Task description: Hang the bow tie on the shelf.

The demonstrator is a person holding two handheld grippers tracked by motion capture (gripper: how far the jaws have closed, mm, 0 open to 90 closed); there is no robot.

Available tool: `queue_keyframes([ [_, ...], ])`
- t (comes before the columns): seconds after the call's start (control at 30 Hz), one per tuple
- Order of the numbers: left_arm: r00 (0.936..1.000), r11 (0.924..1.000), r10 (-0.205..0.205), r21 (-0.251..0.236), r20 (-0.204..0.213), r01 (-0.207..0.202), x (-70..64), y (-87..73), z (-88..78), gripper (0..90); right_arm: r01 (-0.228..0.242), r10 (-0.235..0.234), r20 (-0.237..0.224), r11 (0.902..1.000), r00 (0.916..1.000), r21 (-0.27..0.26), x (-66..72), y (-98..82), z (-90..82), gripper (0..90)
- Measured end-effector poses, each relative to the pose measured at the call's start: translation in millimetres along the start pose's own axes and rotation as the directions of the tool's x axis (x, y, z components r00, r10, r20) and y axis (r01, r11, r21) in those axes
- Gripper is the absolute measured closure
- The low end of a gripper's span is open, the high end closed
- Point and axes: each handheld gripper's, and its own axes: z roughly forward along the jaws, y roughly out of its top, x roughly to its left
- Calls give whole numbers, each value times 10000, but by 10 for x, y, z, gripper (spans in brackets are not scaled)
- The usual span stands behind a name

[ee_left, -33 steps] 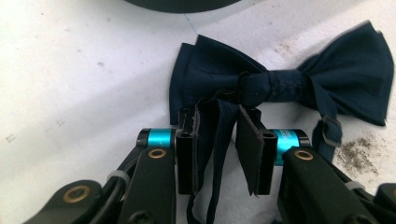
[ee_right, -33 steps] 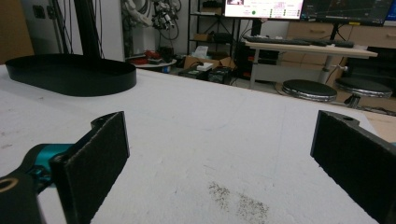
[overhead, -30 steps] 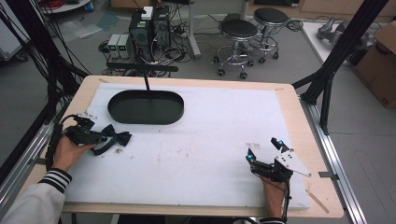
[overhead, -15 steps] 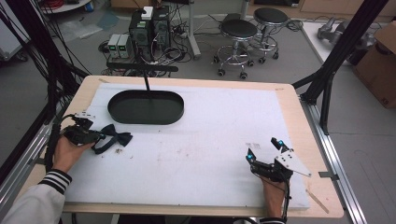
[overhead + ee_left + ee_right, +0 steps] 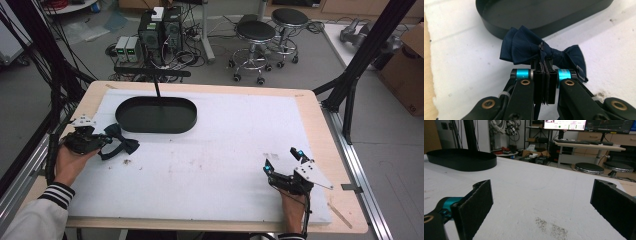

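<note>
Bow tie [image 5: 541,51] work is what we are seeing on the near left of the white surface [image 5: 225,150]: a navy bow tie is lying just near of the black oval tray [image 5: 156,115], apart from its wall by a narrow strip of white. We are gripping it with the left claw [image 5: 544,66], whose jaws have just been closing and are now pressed tight on the fabric by the centre knot, one wing spreading to each side. In the high view the left claw [image 5: 87,141] is sitting at the left edge with the bow tie [image 5: 120,145] trailing from it toward the tray.

The right claw [image 5: 284,161] is resting near the right edge, well apart from all this, its jaws standing wide and holding nothing; in the right gripper view its two black pads [image 5: 474,202] are framing bare surface, with the tray [image 5: 461,159] far off to the left.

We are judging the step in hand to be the lift toward the tray. To do it well, we are wanting to keep the pinch firm on the knot so the wings hang evenly, raise the tie clear of the tray's rim before crossing, and let go only once it is hanging over the tray floor. A shallow grip on soft cloth could slip, so a slow, steady carry is the safer choice.
</note>
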Motion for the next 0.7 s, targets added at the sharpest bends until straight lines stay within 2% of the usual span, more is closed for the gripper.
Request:
queue_keyframes([
  [0.07,10000,9996,13,-298,36,-12,-1,3,-15,881,25,-25,-1,10000,10000,-13,-2,0,1,34],
  [0.1,9999,9974,-91,-710,126,99,-6,13,-36,881,13,-13,7,10000,10000,-11,-2,0,1,34],
  [0.2,9995,9886,-101,-1500,292,143,-17,33,-88,883,0,0,3,10000,10000,-14,-2,0,1,34],
  [0.23,9995,9886,-101,-1500,292,143,-17,33,-88,883,3,-3,8,10000,10000,-16,-2,0,1,34],
  [0.27,9994,9788,-35,-2047,353,106,-26,46,-125,883,7,-7,-4,10000,10000,-8,-3,0,0,34],
  [0.3,9994,9788,-35,-2047,353,106,-26,46,-125,883,7,-7,-4,10000,10000,-8,-3,0,0,34],
  [0.37,9993,9682,132,-2501,348,-41,-38,55,-157,883,-7,7,-14,10000,10000,-10,-3,0,0,34],
  [0.43,9991,9611,207,-2760,373,-97,-41,60,-180,883,-4,4,13,10000,10000,-25,-2,0,2,34],
  [0.5,9992,9516,116,-3073,386,8,-41,66,-202,883,16,-16,6,10000,10000,-17,-3,0,1,34],
  [0.53,9990,9409,42,-3386,442,111,-33,72,-225,883,9,-9,-3,10000,10000,-18,-2,0,1,34],
  [0.57,9990,9409,42,-3386,442,111,-33,72,-225,883,17,-17,5,10000,10000,-16,-3,0,1,34],
  [0.6,9988,9282,68,-3719,479,115,-32,78,-250,884,2,-2,-4,10000,10000,-18,-3,0,2,34],
  [0.63,9988,9282,68,-3719,479,115,-32,78,-250,884,2,-2,-4,10000,10000,-18,-3,0,2,34],
  [0.7,9983,9190,90,-3941,571,143,-34,83,-267,883,14,-14,-11,10000,10000,-13,-4,0,1,34],
])
